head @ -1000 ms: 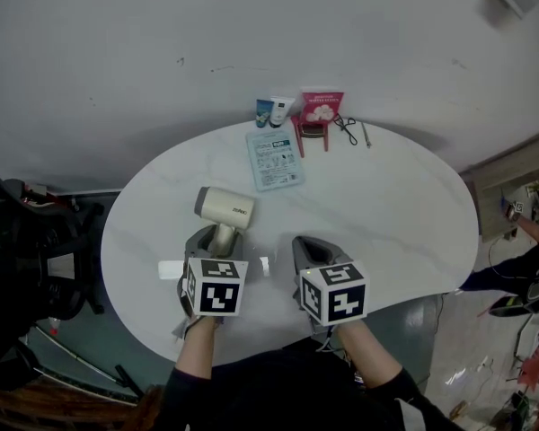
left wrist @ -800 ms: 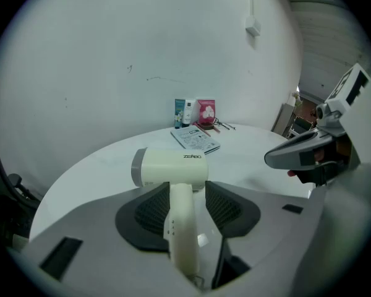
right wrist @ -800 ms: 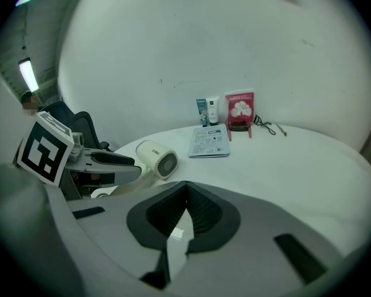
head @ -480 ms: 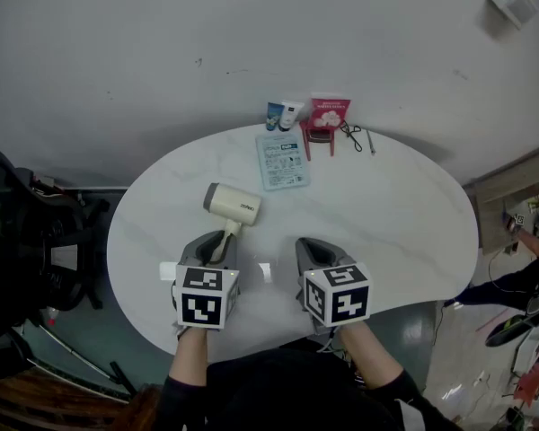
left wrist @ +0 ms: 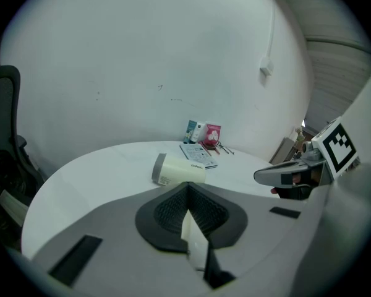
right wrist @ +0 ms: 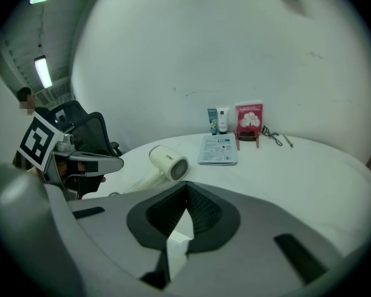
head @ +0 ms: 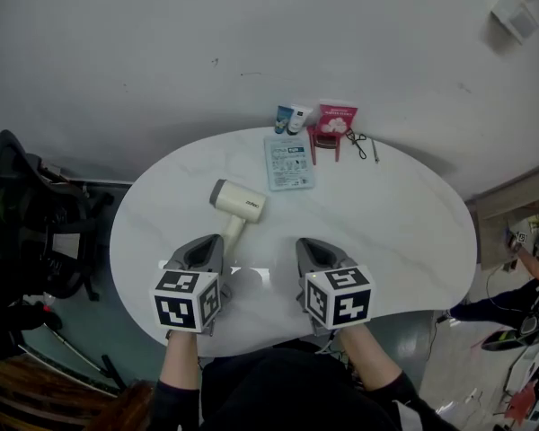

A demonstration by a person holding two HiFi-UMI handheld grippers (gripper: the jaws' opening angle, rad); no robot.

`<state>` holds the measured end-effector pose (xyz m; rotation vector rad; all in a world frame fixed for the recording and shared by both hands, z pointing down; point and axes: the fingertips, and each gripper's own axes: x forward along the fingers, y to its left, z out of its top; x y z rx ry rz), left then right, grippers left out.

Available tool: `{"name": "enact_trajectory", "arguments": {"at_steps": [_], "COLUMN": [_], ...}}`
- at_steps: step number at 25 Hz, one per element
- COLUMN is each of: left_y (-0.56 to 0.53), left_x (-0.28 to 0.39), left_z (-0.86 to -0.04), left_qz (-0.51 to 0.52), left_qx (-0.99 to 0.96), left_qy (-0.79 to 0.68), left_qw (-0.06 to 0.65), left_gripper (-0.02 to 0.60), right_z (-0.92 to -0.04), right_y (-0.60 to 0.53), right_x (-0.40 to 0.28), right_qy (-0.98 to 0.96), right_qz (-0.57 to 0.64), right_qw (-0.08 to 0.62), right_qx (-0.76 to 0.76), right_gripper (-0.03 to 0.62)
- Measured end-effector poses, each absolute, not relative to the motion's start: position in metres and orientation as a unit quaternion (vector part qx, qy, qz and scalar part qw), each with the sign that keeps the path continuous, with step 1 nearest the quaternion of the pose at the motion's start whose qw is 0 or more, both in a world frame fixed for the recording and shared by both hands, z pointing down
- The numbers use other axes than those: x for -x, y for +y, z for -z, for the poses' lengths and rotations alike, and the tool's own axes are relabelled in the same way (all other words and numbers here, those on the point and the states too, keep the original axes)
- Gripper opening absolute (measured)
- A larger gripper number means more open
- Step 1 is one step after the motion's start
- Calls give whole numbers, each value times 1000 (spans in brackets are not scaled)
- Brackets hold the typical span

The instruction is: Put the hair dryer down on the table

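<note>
The cream hair dryer (head: 240,202) lies on its side on the white table (head: 404,214), with its handle pointing toward me. My left gripper (head: 207,250) sits just short of the handle's end. Its jaws have just been closing and now meet with nothing between them. From the left gripper view the dryer (left wrist: 176,171) lies beyond the left gripper (left wrist: 187,190). My right gripper (head: 311,251) rests to the right of the dryer, shut and empty. The right gripper view shows the dryer (right wrist: 169,162) ahead and left of the right gripper (right wrist: 187,197).
At the table's far edge lie a blue leaflet (head: 290,161), two small tubes (head: 290,118), a red packet (head: 334,122), a wire tool (head: 359,142) and a thin stick (head: 375,149). A black office chair (head: 36,232) stands left of the table.
My left gripper stood open around the dryer's handle, then drew back toward me and shut empty. The dryer stays lying on the table. The right gripper has hardly moved.
</note>
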<state>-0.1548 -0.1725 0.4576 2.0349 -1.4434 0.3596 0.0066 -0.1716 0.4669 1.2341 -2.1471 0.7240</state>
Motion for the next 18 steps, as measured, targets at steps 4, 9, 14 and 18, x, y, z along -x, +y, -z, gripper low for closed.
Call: {"name": "enact_trajectory", "arguments": {"at_steps": [4,9,14,18], "left_y": [-163,-151,-139,-132], "left_x": [162,169,170,167], "left_z": [-449,-443,-442,-442], "left_qz": [-119,-105,-95,-87], "left_qx": [-765,-759,-755,-754], "left_qy": [-553,-564,-568,-568], "left_qw": [307,308,315,318], "left_gripper": [9,9,9,9], "right_z": [-461,-454,-451,-450], "right_y": [-168,-164,-159,-154], "right_x": [-2,4,7,7], "right_qy": [-811,-825,-832,-835], "right_qz": [-263,-248,-239,-234], "right_qw": [271,267,269,270], "right_qx": [-448,-431,-422,-417], "right_gripper": [2,2,2,2]}}
